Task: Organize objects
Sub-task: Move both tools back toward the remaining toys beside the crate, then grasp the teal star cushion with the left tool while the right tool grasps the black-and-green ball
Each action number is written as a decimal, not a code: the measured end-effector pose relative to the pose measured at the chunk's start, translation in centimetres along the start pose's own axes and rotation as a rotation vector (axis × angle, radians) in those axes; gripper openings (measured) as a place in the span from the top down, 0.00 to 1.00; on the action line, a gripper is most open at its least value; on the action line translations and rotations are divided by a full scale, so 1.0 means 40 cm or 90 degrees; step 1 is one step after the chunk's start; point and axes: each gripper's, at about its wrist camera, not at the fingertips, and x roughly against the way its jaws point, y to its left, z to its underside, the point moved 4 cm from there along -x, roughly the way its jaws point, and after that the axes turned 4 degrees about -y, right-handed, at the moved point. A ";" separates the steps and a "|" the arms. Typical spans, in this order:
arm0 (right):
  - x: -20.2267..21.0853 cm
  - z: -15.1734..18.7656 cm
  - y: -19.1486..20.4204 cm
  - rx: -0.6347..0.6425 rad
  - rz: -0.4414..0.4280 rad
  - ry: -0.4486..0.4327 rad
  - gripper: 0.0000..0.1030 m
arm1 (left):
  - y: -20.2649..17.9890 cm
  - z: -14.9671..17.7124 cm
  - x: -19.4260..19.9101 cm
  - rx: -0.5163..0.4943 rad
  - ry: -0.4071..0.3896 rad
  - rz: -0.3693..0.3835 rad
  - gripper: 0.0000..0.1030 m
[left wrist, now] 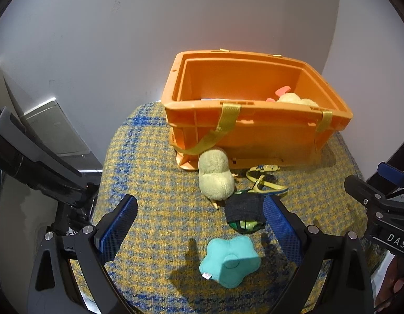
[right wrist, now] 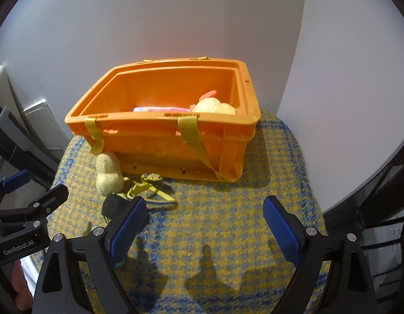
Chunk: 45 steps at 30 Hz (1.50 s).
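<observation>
An orange crate [left wrist: 254, 136] [right wrist: 160, 141] stands at the back of a yellow-blue woven mat [left wrist: 160, 183], holding a cream plush [left wrist: 296, 99] [right wrist: 215, 107] and a pink item [right wrist: 160, 110]. In front of it lie a cream plush toy [left wrist: 215, 175] [right wrist: 107, 172], a yellow strap toy [left wrist: 264, 180] [right wrist: 147, 185], a dark cloth-wrapped green ball [left wrist: 245, 214] [right wrist: 114, 205] and a teal star plush [left wrist: 229, 260]. My left gripper [left wrist: 199, 233] is open above the teal star. My right gripper [right wrist: 204, 233] is open and empty over bare mat.
White walls rise behind the crate. A grey panel [left wrist: 55, 128] and dark furniture [left wrist: 32, 157] stand at the left. The mat's edge curves round on the right [right wrist: 309, 183]. The right gripper shows at the edge of the left wrist view [left wrist: 380, 204].
</observation>
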 end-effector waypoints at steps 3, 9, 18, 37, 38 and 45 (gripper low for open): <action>0.003 0.011 0.003 0.001 0.002 0.000 0.12 | 0.003 0.020 0.002 -0.002 0.001 0.002 0.04; 0.011 0.035 0.010 0.007 0.008 -0.001 0.12 | -0.012 0.055 0.002 -0.018 0.003 0.006 0.04; 0.007 0.072 0.002 0.006 0.016 0.007 0.12 | -0.034 0.109 -0.024 -0.023 0.030 0.013 0.01; -0.040 0.143 -0.032 -0.007 0.030 0.031 0.12 | -0.078 0.176 -0.109 -0.043 0.089 0.028 0.00; -0.043 0.146 -0.033 -0.008 0.030 0.033 0.12 | -0.079 0.181 -0.115 -0.042 0.092 0.029 0.00; -0.058 0.159 -0.031 -0.007 0.029 0.042 0.12 | -0.080 0.205 -0.148 -0.047 0.114 0.029 0.00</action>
